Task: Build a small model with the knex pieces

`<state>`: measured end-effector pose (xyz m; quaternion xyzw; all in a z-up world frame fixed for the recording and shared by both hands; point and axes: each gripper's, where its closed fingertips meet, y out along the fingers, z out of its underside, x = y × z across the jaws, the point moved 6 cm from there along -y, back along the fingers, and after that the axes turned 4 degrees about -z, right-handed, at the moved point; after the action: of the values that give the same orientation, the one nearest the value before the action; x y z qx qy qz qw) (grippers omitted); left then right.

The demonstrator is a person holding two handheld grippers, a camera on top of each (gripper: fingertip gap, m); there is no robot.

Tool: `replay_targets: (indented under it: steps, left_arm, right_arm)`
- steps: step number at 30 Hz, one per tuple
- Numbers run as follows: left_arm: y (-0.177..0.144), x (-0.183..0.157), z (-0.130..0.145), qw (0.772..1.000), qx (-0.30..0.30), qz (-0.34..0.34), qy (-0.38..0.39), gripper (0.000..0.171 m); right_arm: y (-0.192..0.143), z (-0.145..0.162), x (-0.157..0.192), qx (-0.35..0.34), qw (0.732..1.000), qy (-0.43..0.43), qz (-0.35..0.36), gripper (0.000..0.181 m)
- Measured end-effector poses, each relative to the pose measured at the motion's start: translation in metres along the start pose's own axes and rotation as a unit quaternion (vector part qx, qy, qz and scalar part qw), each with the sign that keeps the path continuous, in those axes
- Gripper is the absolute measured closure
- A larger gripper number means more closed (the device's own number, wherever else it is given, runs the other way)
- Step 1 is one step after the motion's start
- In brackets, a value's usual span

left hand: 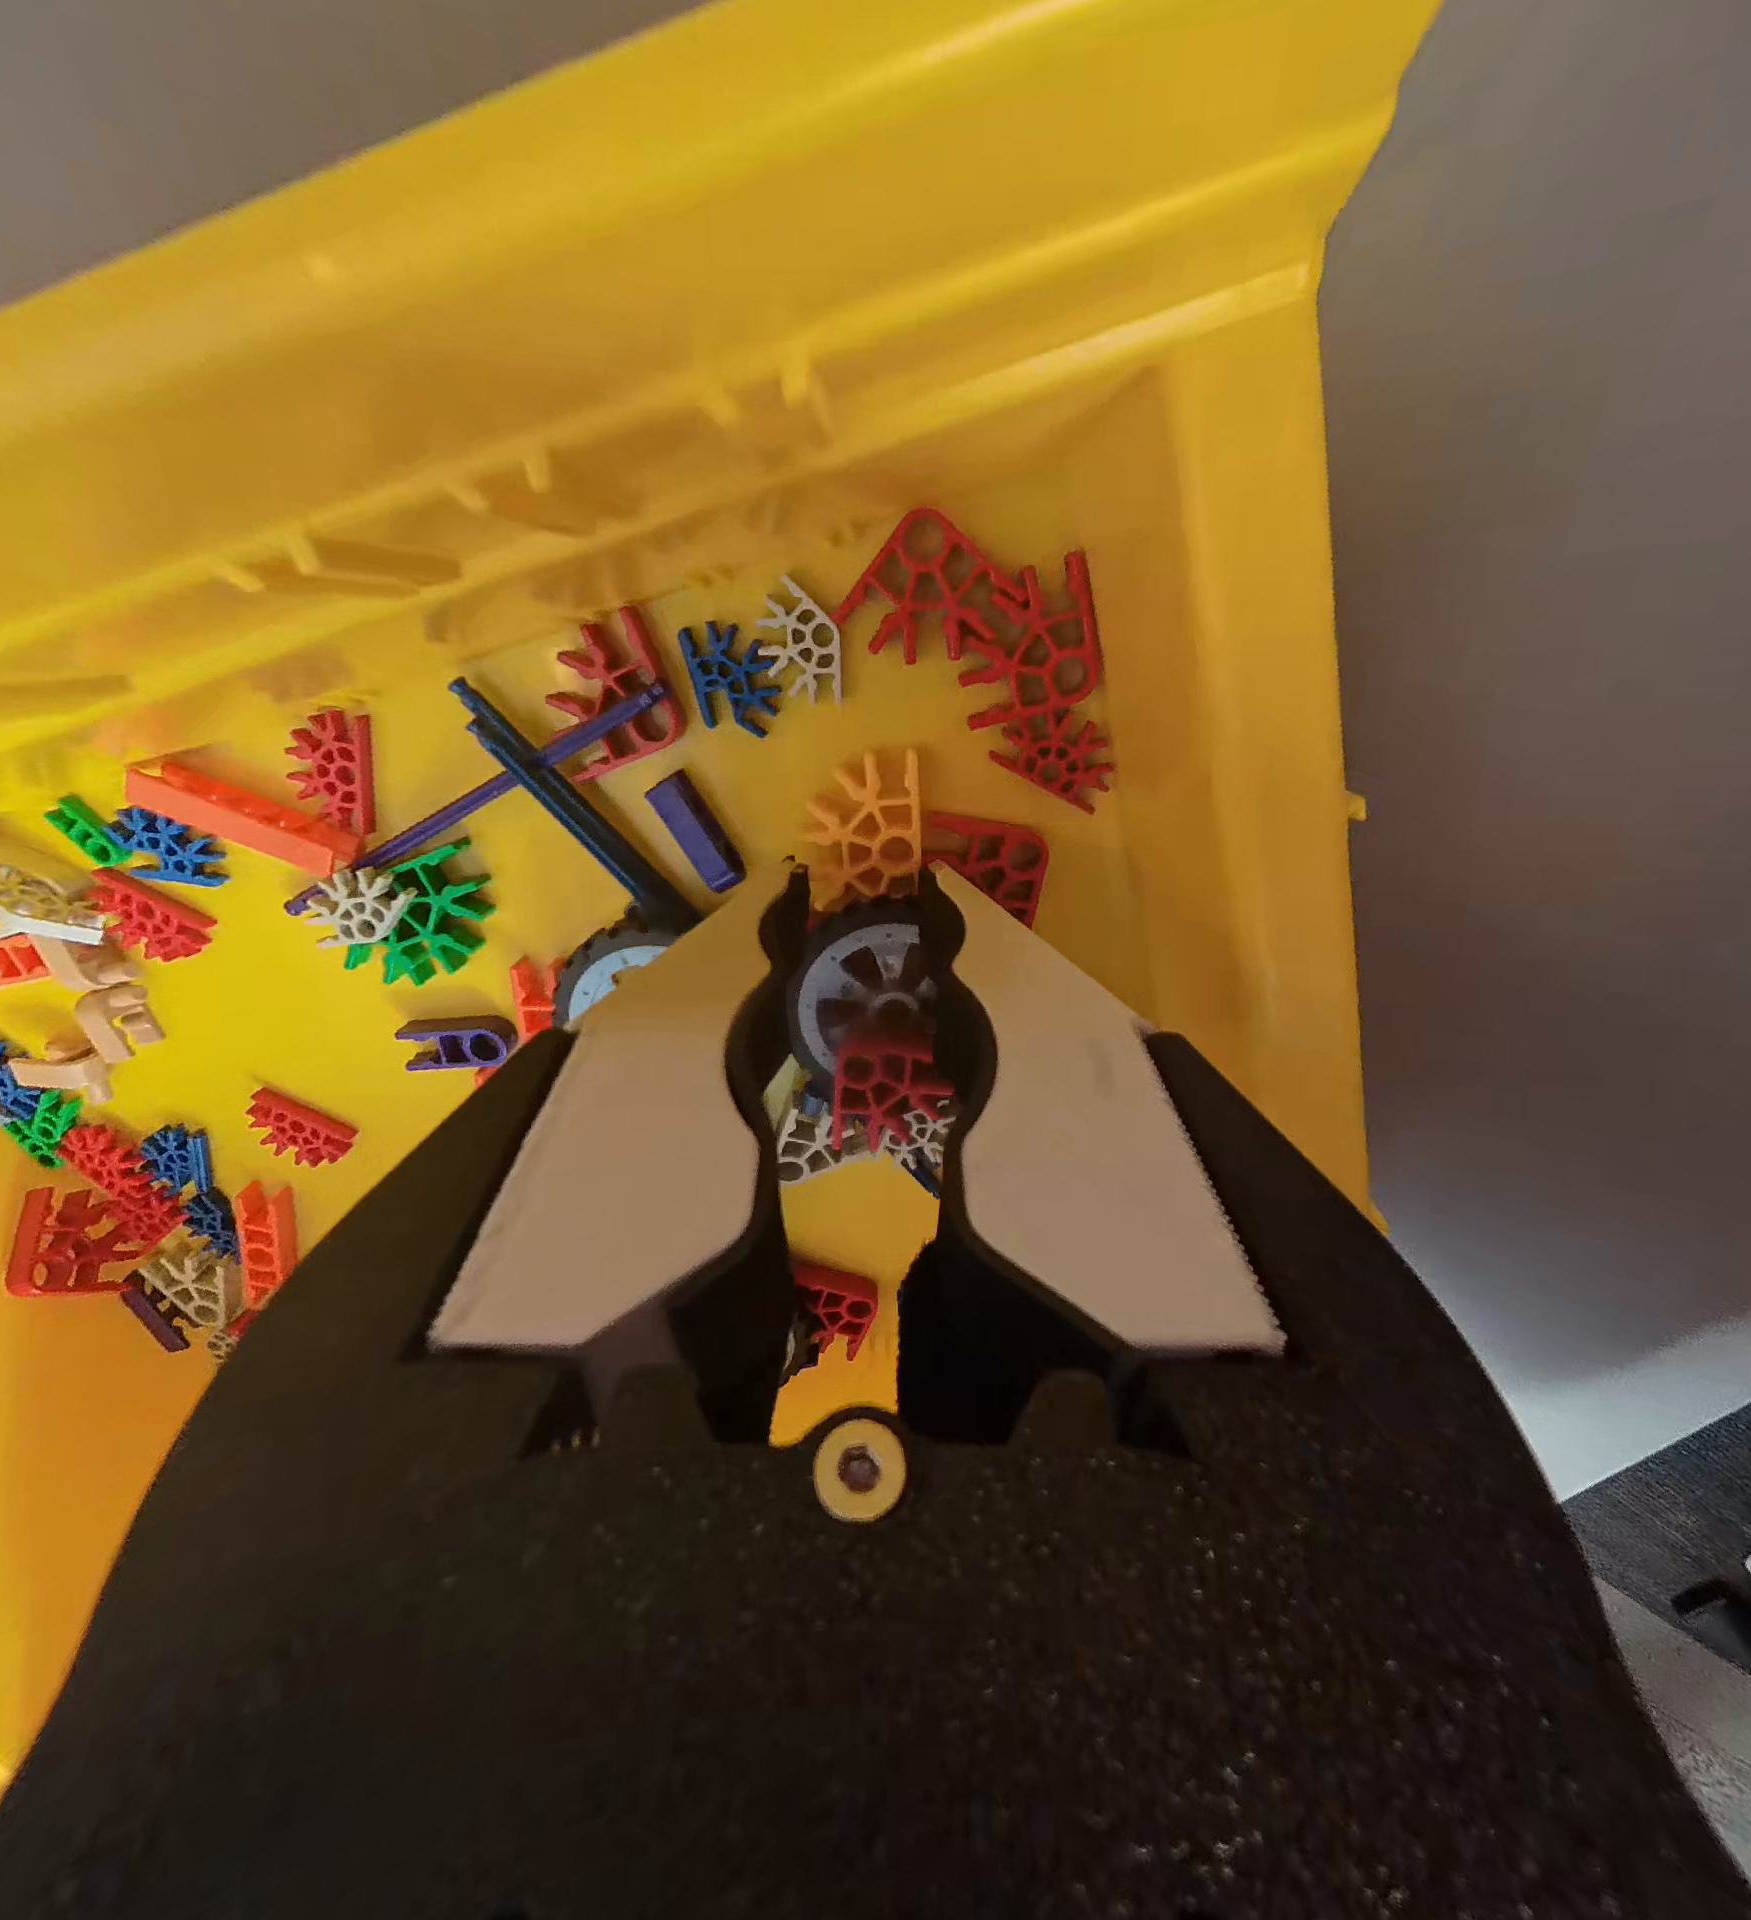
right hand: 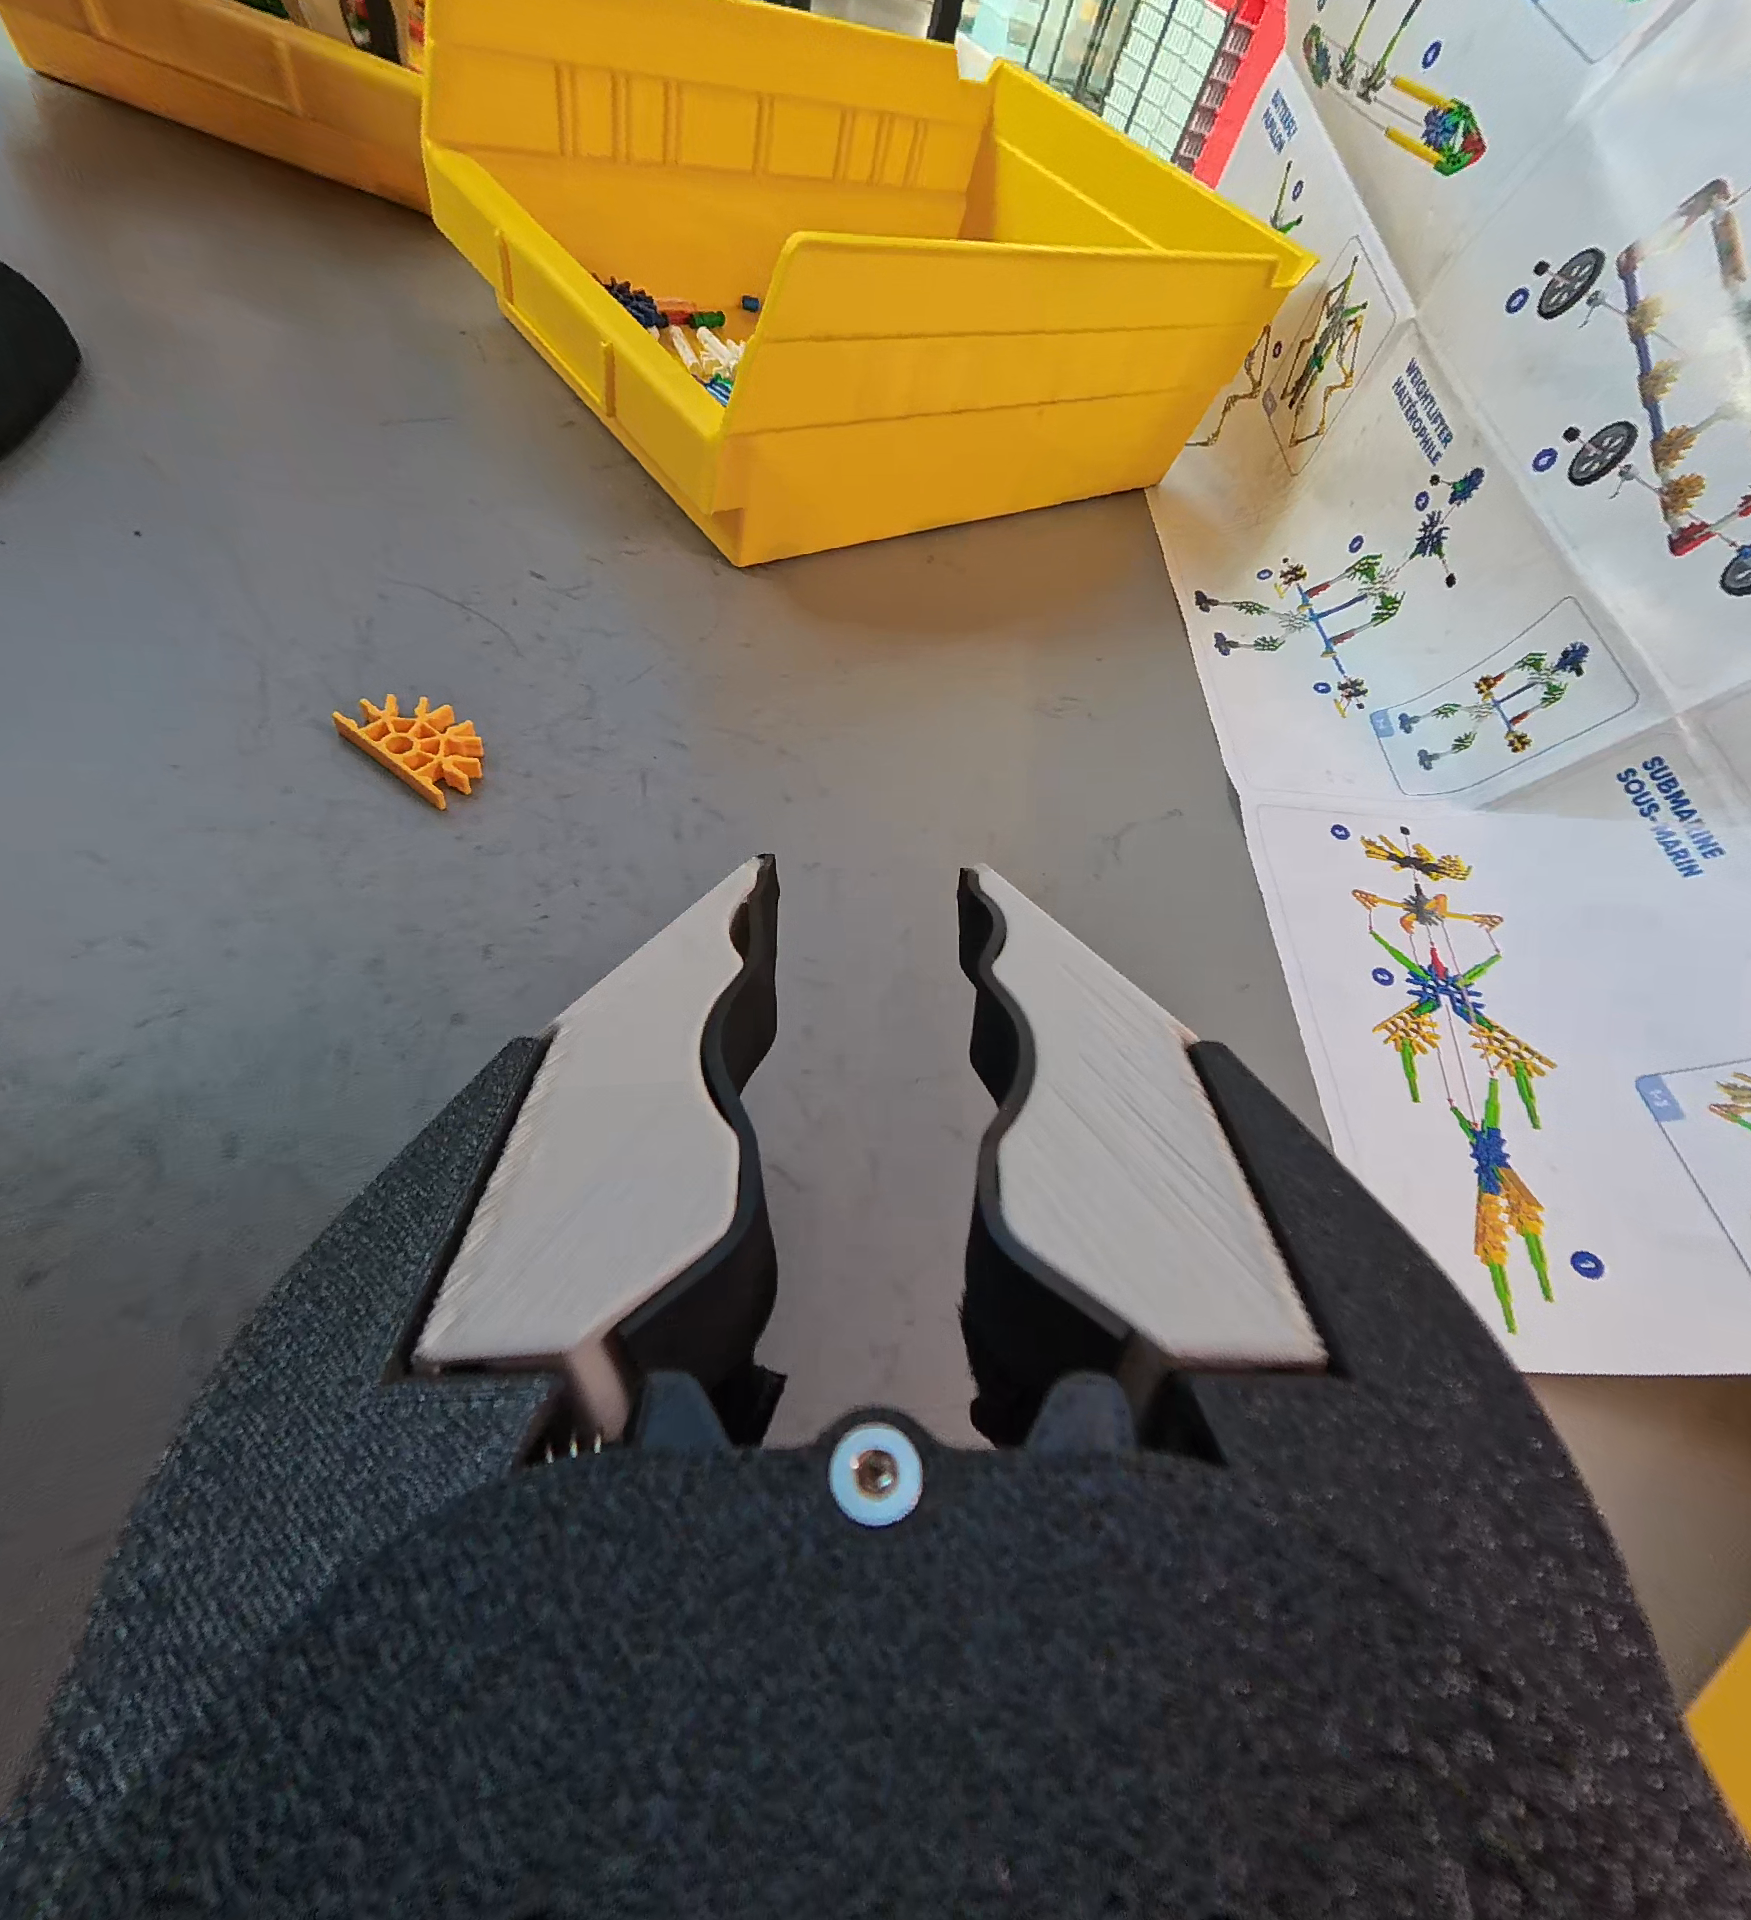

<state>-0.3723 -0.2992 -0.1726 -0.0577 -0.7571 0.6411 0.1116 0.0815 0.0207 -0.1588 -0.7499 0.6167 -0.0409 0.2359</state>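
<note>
Where all else rests, spreads broad and grey: table [right hand: 227, 1039], matt, scuffed, hard. Bears on the right a glossy folded paper sheet [right hand: 1473, 727] printed with coloured models. Bears farther off a yellow bin [right hand: 954, 416] of stiff moulded plastic, ribbed on the walls, low at the front, with small rods heaped on its floor.

Hovers just above the bare table with nothing between its fingers: right gripper [right hand: 866, 873], jaws standing well apart, pale flat plates edged with wavy black pads. Lies off to its left, alone and untouched: orange connector [right hand: 414, 748], flat, fan-shaped, toothed along one edge.

Reaches down into another bin [left hand: 642, 312], close to its right wall, among scattered red, blue, green and white connectors and a dark blue rod [left hand: 559, 790]: left gripper [left hand: 860, 878]. Stands narrowed about a small wheel [left hand: 866, 997], seated in the round hollow of the pads and seemingly pressed from both sides. Shows a black tyre, a grey spoked hub, and a red connector [left hand: 886, 1081] fixed at the hub with further pieces hanging behind, partly hidden.

Looks light and stiff. Should grip well at the rubbery tyre, across its width, where the hollow cradles it. Seems less safe taken by the thin lattice, likely to twist or pop off its joint.

Lies half hidden beside the left finger: second wheel [left hand: 606, 961]. Sits just beyond the fingertips: yellow-orange connector [left hand: 866, 831], flat and webbed.
</note>
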Motion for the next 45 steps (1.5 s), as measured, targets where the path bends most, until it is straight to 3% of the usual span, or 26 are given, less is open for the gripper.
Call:
replay_targets:
  steps: [5,8,12,20,34,37,38,40,43,45]
  left_arm:
    - [-0.003,0.015,0.007,1.0,0.013,-0.01,-0.009,0.156]
    - [-0.004,0.013,0.006,1.0,0.006,-0.004,-0.015,0.146]
    - [-0.002,0.017,0.004,0.999,0.008,-0.001,-0.04,0.146]
    - [-0.005,0.022,0.017,0.994,0.068,0.027,-0.086,0.16]
    - [0.0,0.02,0.005,0.992,0.053,-0.015,-0.109,0.153]
    - [-0.002,0.016,0.005,0.992,0.039,-0.033,-0.113,0.156]
    - [-0.007,0.015,0.005,0.992,0.027,-0.057,-0.113,0.171]
    - [-0.032,0.014,0.0,0.986,-0.025,-0.101,-0.127,0.171]
    - [-0.082,-0.014,-0.022,0.979,-0.123,-0.11,-0.118,0.171]
    - [-0.099,-0.034,-0.035,0.978,-0.135,-0.132,-0.084,0.171]
  right_arm:
    - [0.007,0.004,0.002,0.024,1.0,-0.011,0.003,0.149]
    - [0.008,0.005,0.002,0.03,0.999,-0.012,0.003,0.149]
    - [0.009,0.006,0.0,0.029,1.0,-0.01,0.004,0.149]
    - [0.003,0.003,-0.001,0.007,1.0,-0.008,0.006,0.152]
    - [0.0,0.002,0.001,0.002,1.0,-0.016,0.002,0.155]
    - [-0.002,0.001,0.001,-0.004,1.0,-0.016,0.003,0.155]
    - [-0.003,0.001,0.001,-0.007,1.0,-0.015,0.003,0.155]
    - [-0.007,0.0,0.0,-0.015,1.0,-0.007,0.003,0.155]
    - [-0.012,-0.002,-0.004,-0.031,0.999,0.009,0.002,0.155]
    - [-0.013,-0.002,-0.006,-0.036,0.999,0.018,-0.002,0.155]
